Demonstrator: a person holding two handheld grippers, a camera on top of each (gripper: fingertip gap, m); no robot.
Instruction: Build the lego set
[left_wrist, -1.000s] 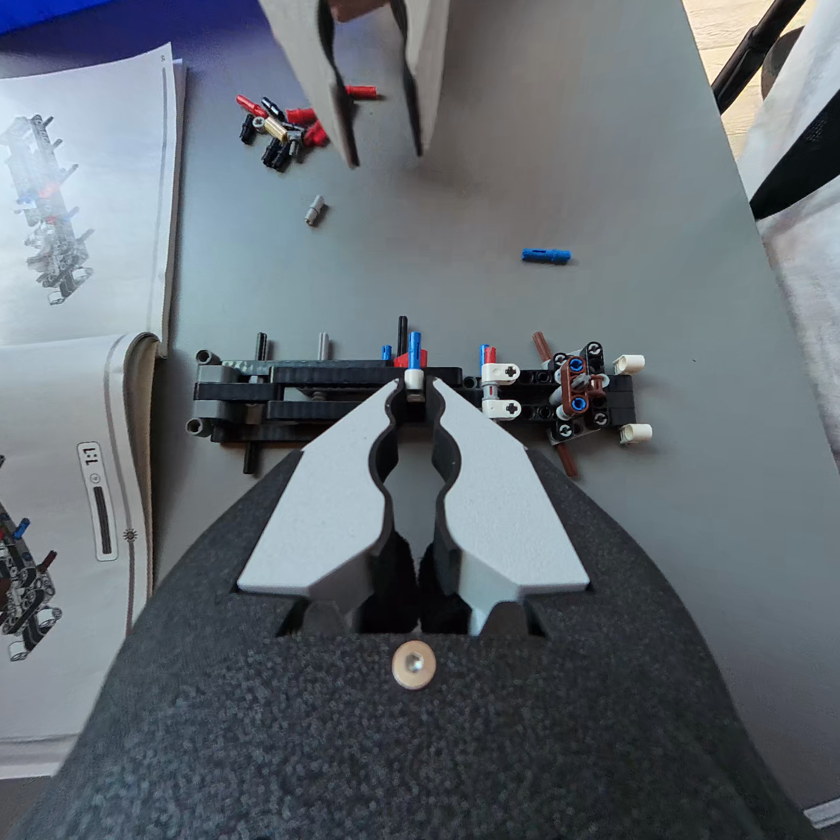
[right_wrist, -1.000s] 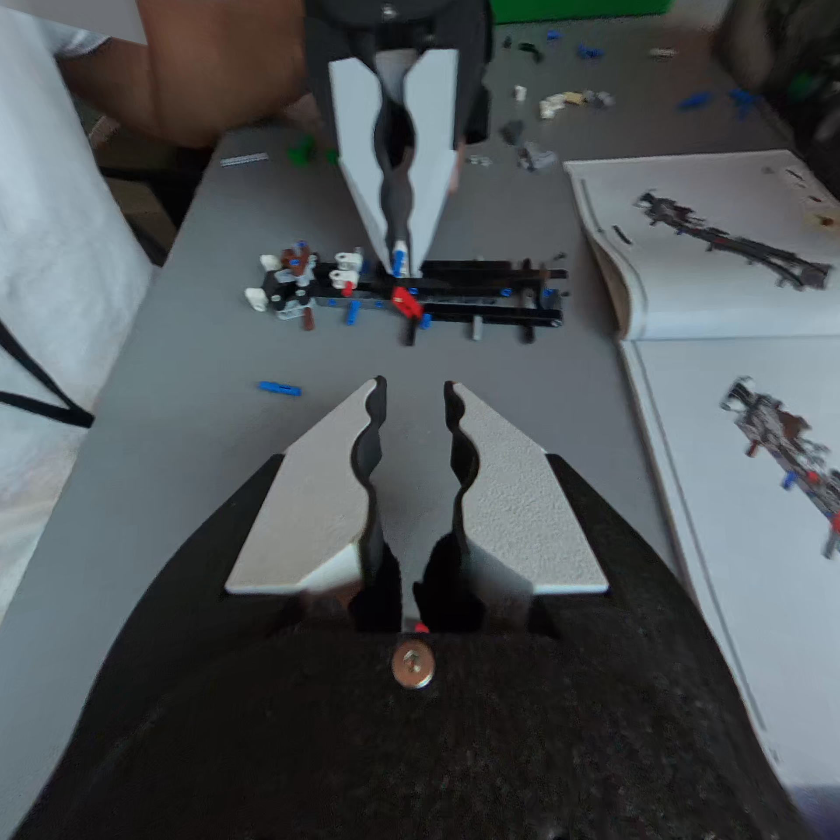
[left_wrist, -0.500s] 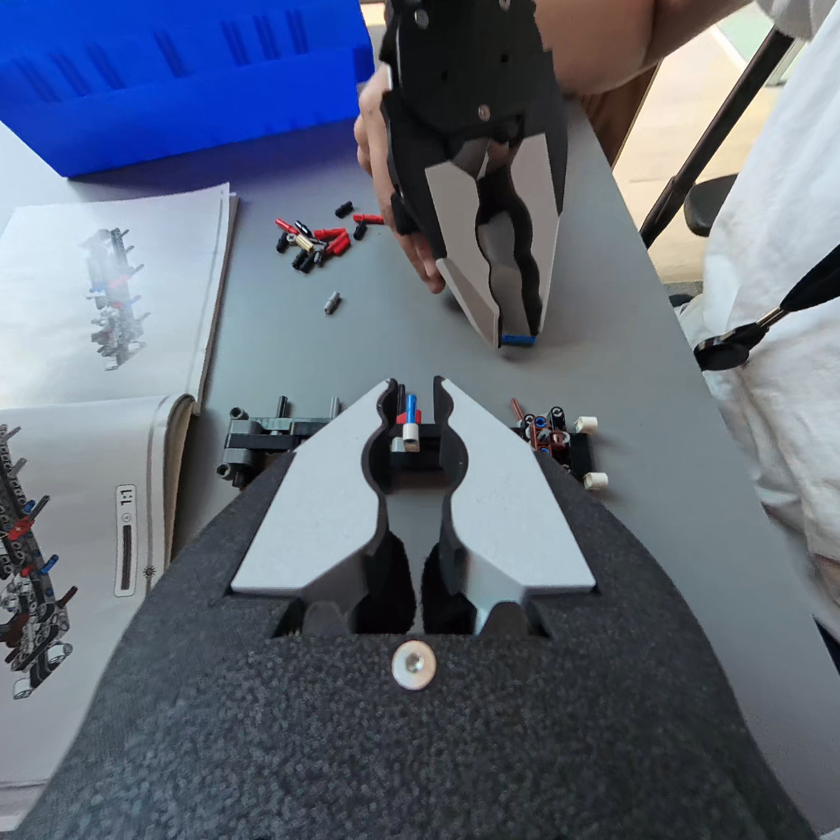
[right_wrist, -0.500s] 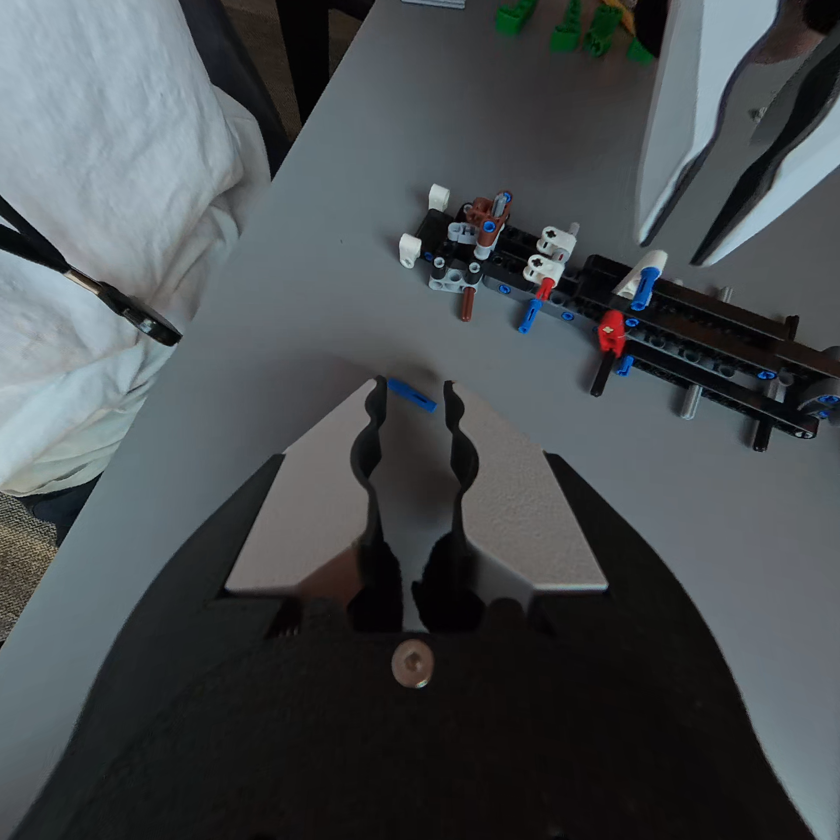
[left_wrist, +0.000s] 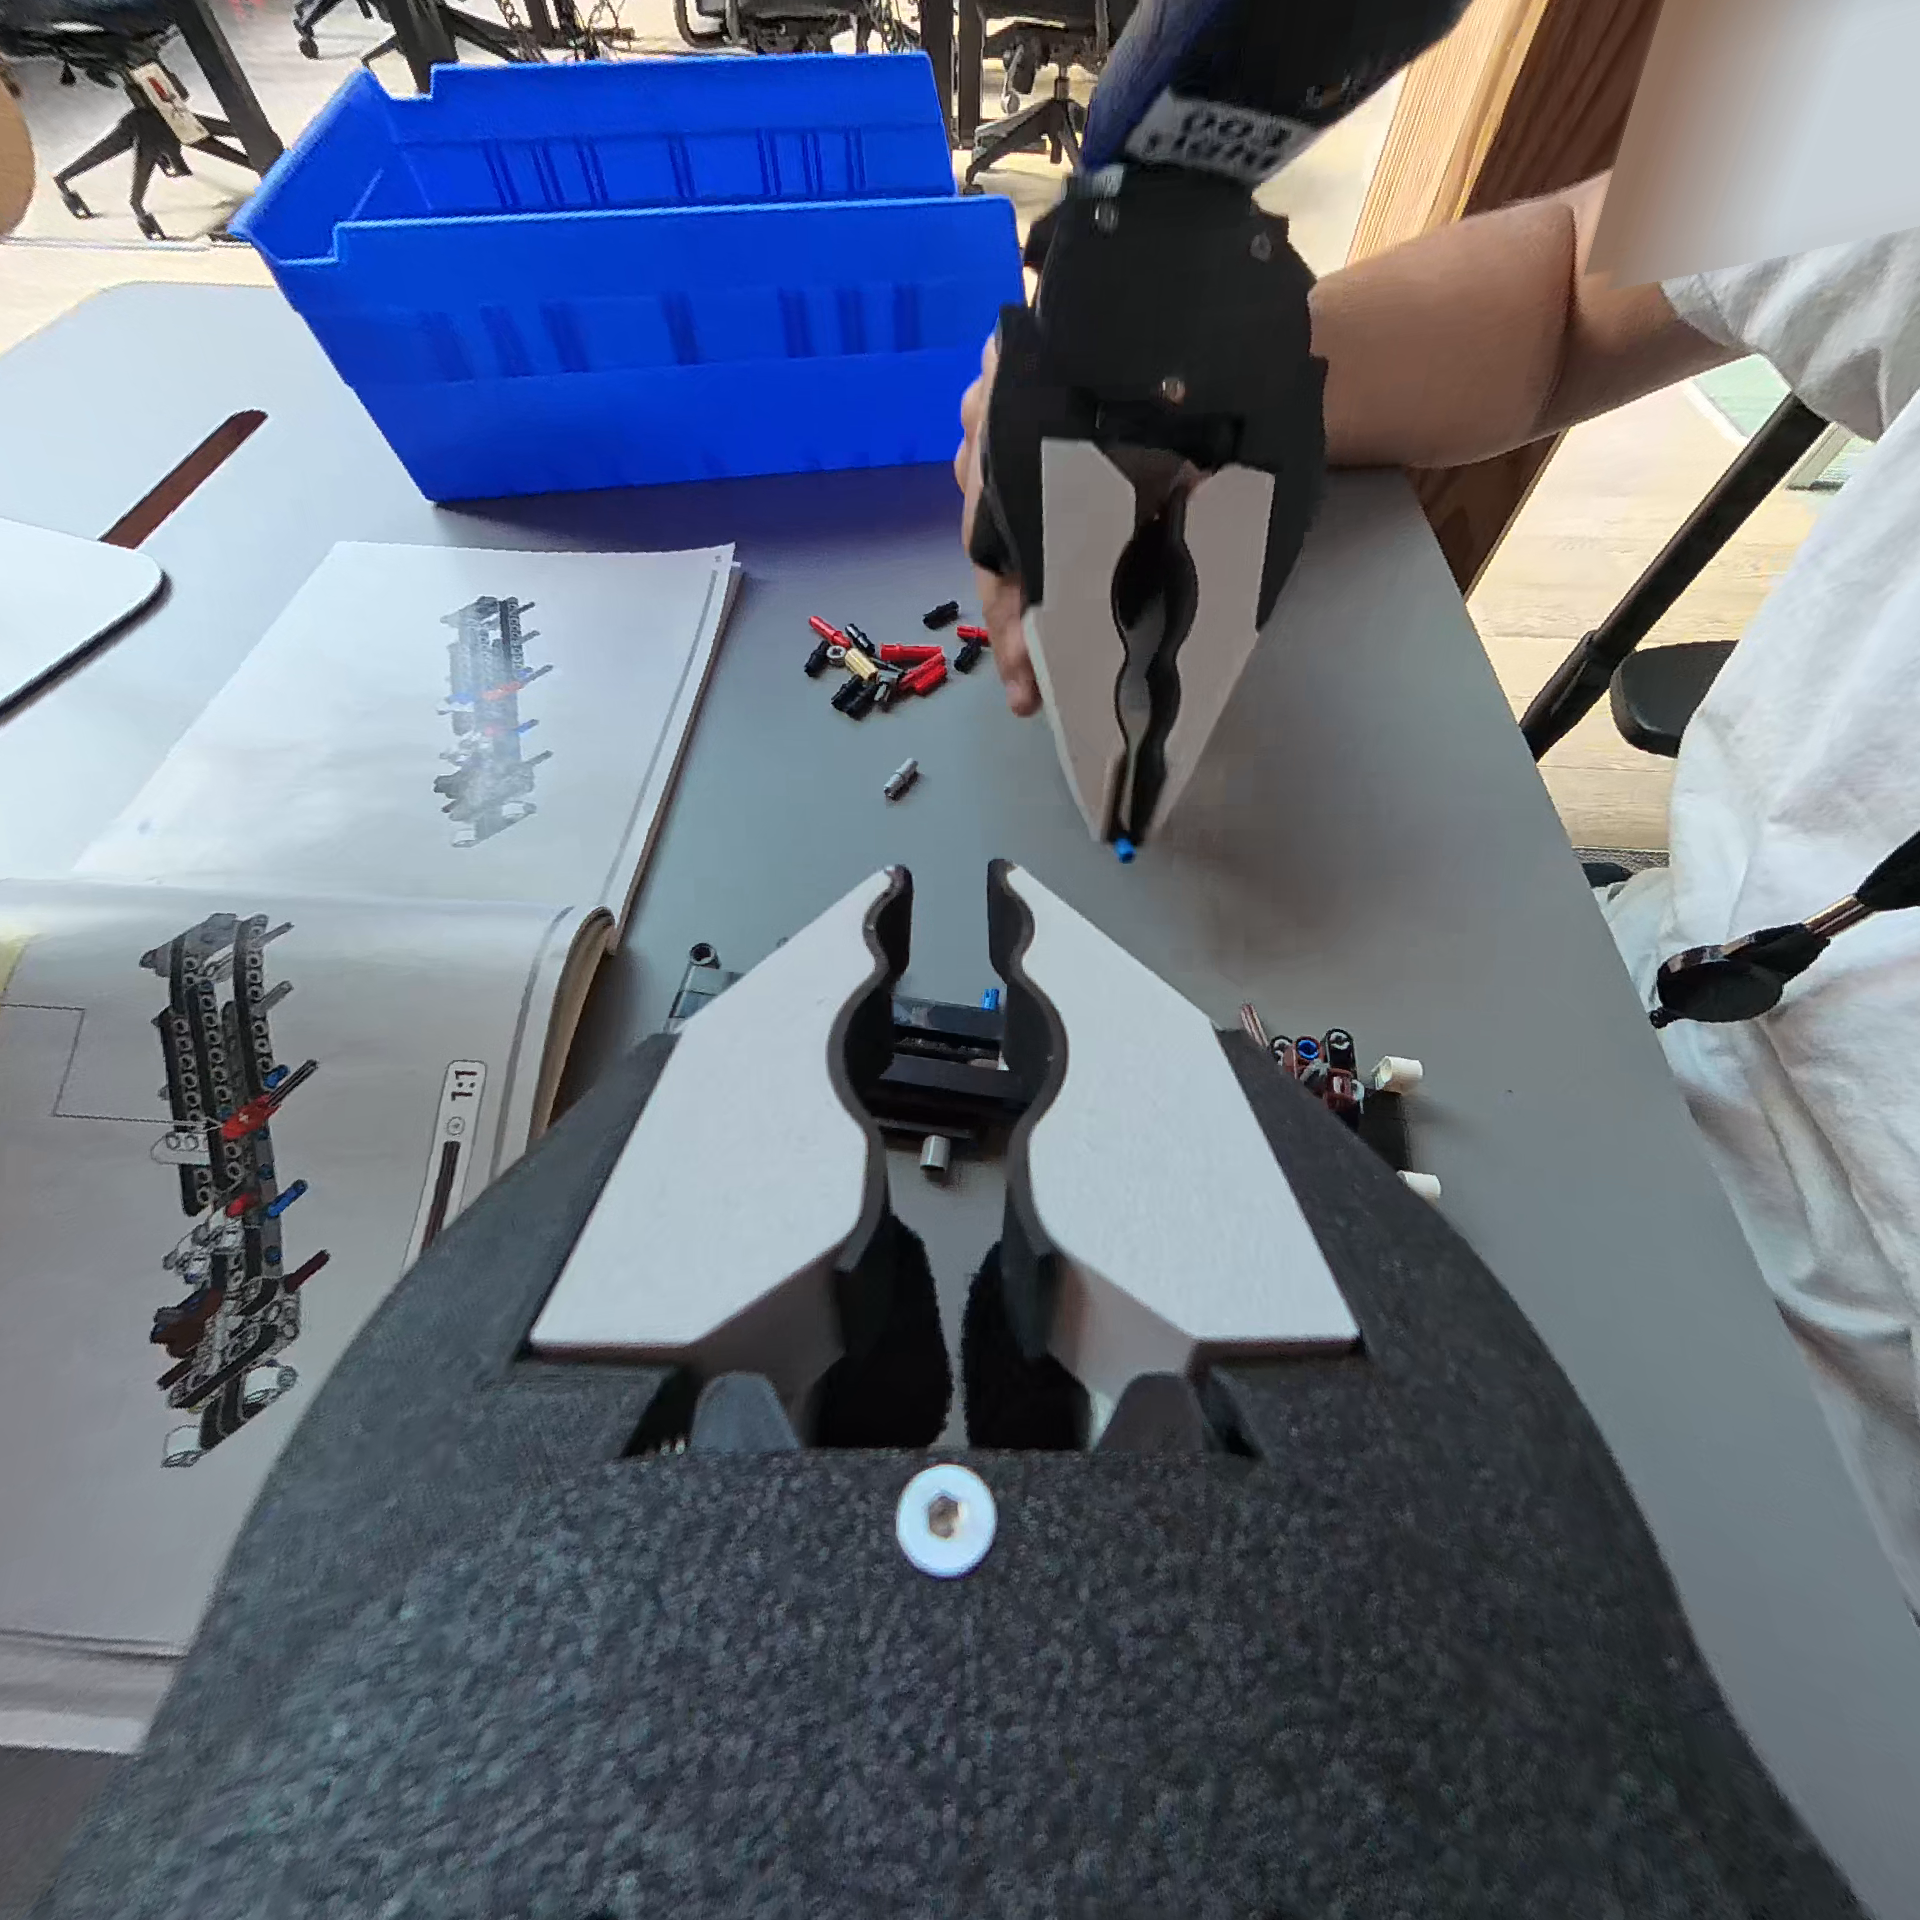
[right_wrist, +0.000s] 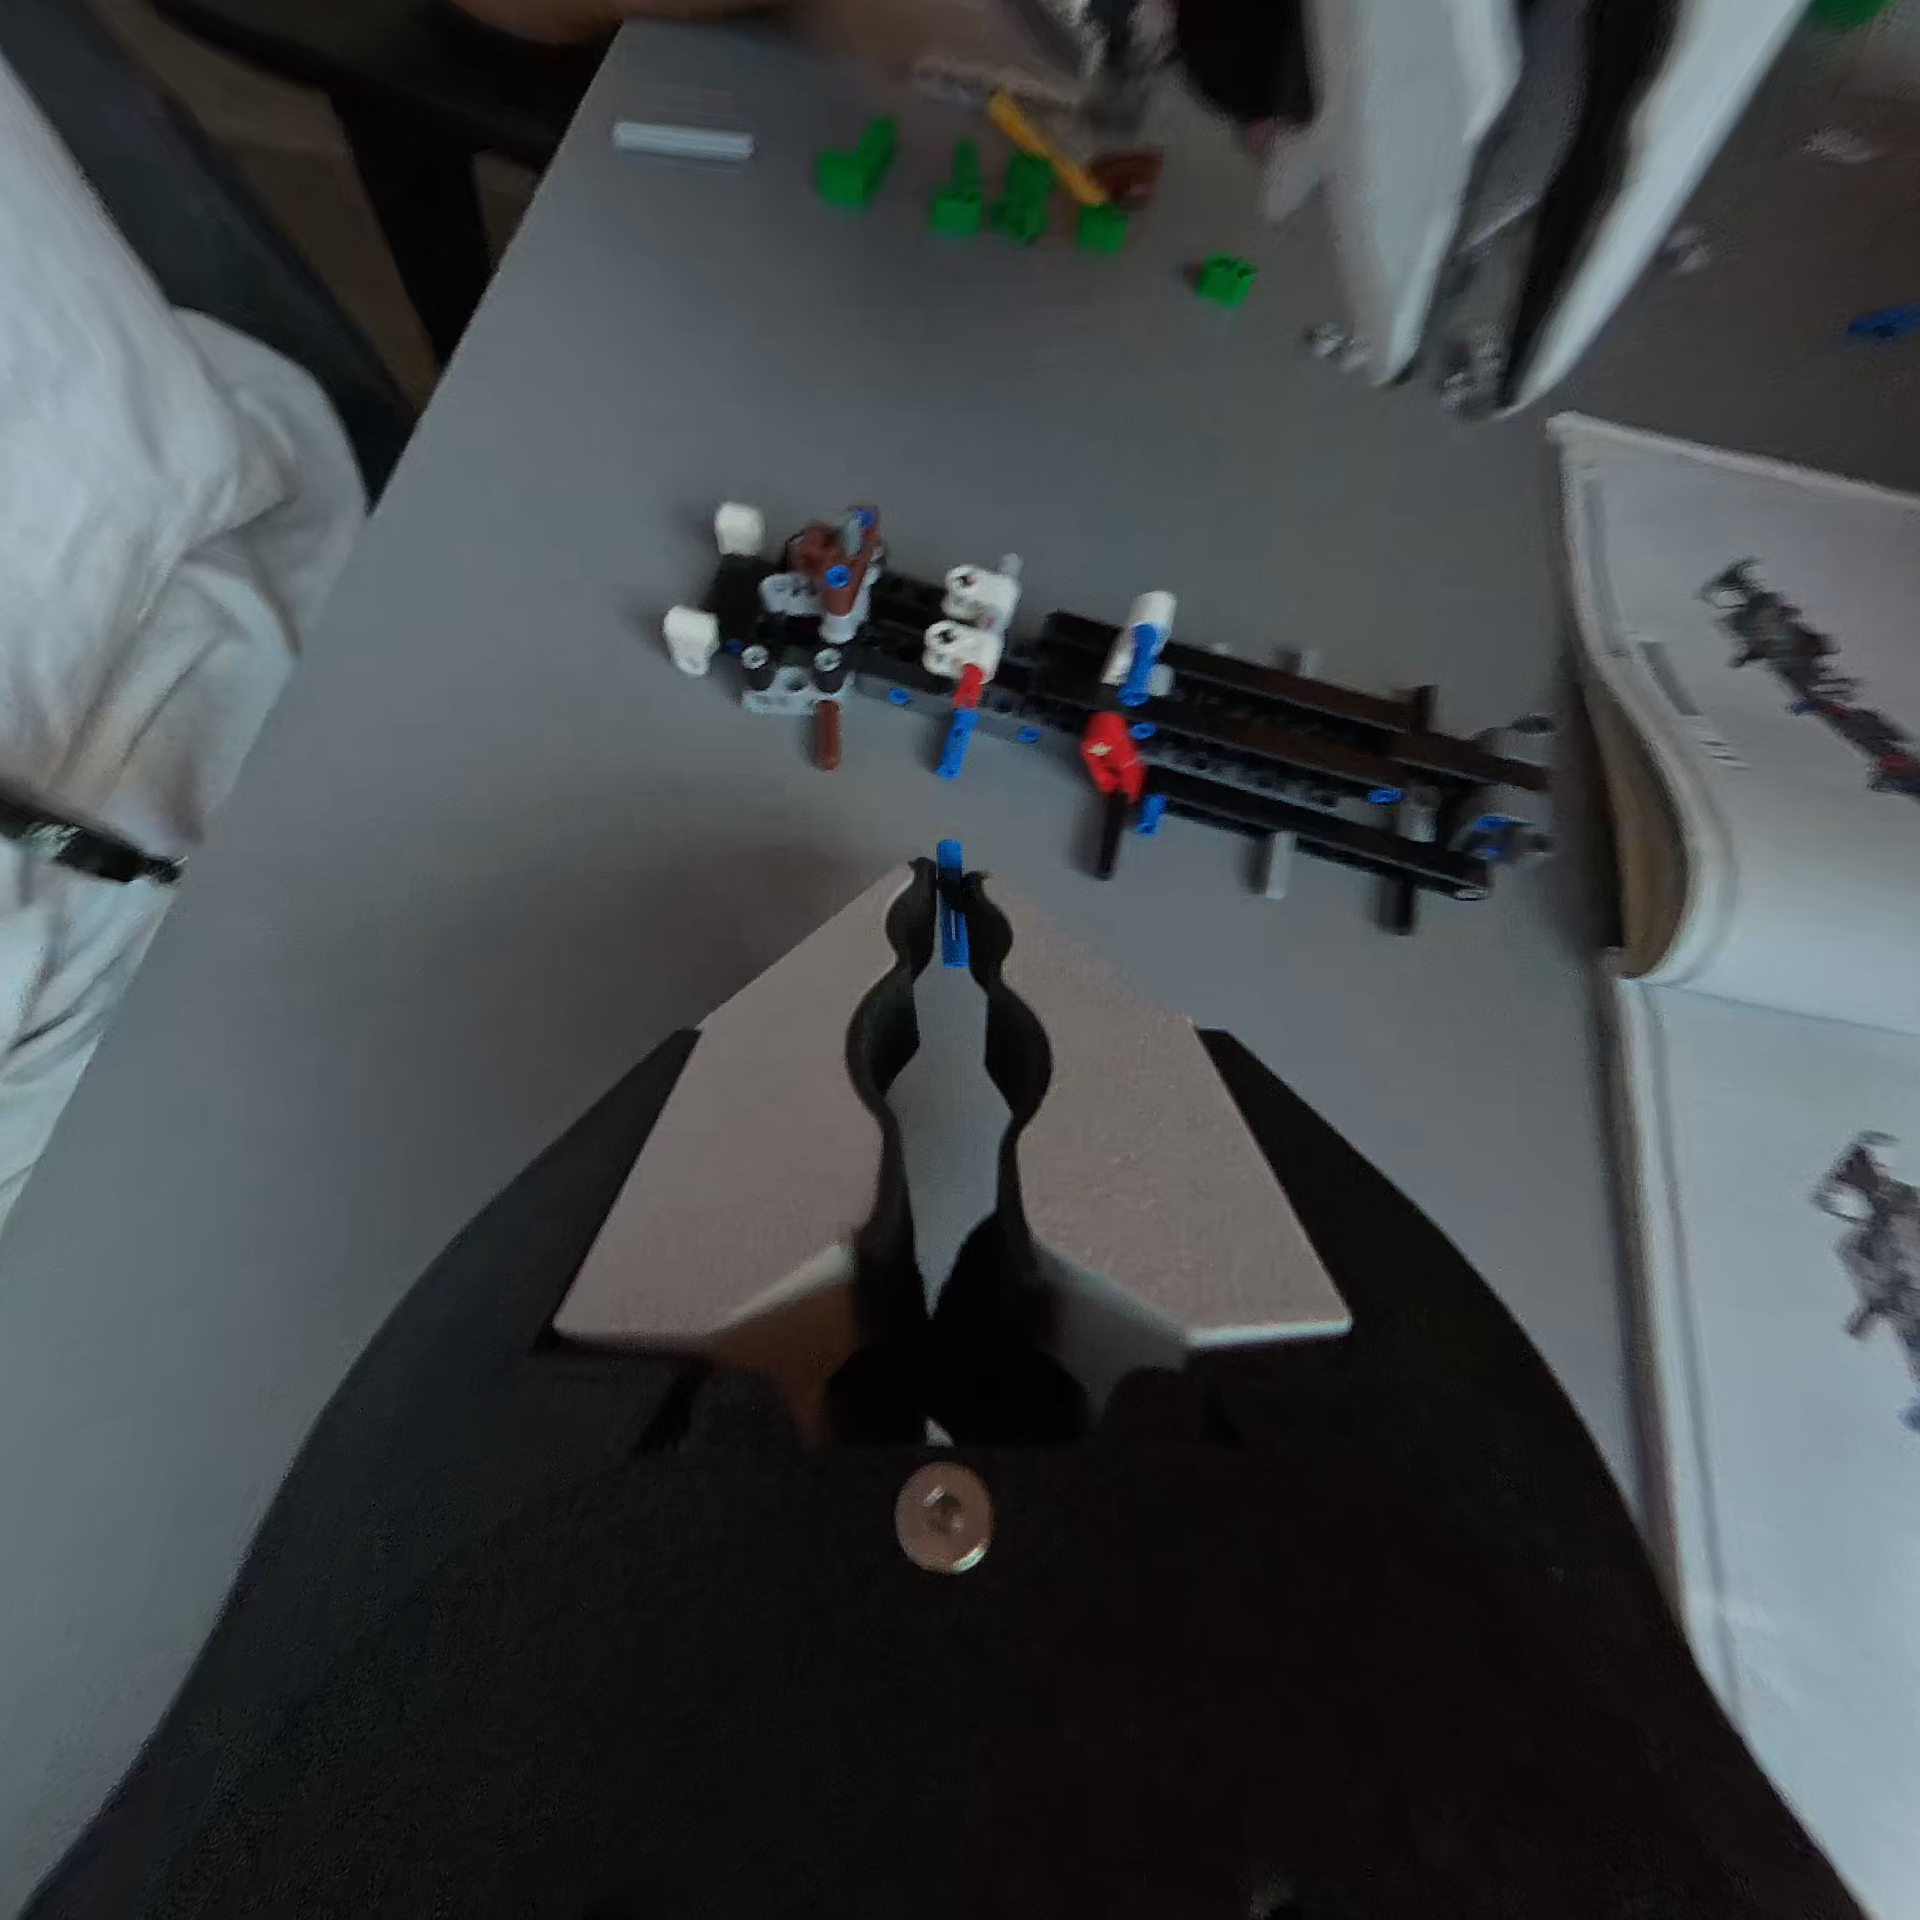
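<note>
Right wrist view: blue pin (right_wrist: 950, 920) pinched between right claw (right_wrist: 948, 883) fingertips.

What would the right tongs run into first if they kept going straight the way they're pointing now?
Probably the long black brick assembly lying across the grey table. The right tongs, pinching a small blue pin, aim at bare table first, then roughly the assembly's white-and-red connector section. Depth is uncertain.

A grey table (left_wrist: 1351, 935) fills the foreground. Beyond its far edge, black office chairs (left_wrist: 135, 125) stand on a pale, sunlit floor (left_wrist: 62, 270); a wooden panel (left_wrist: 1455, 156) rises at the far right corner.
</note>
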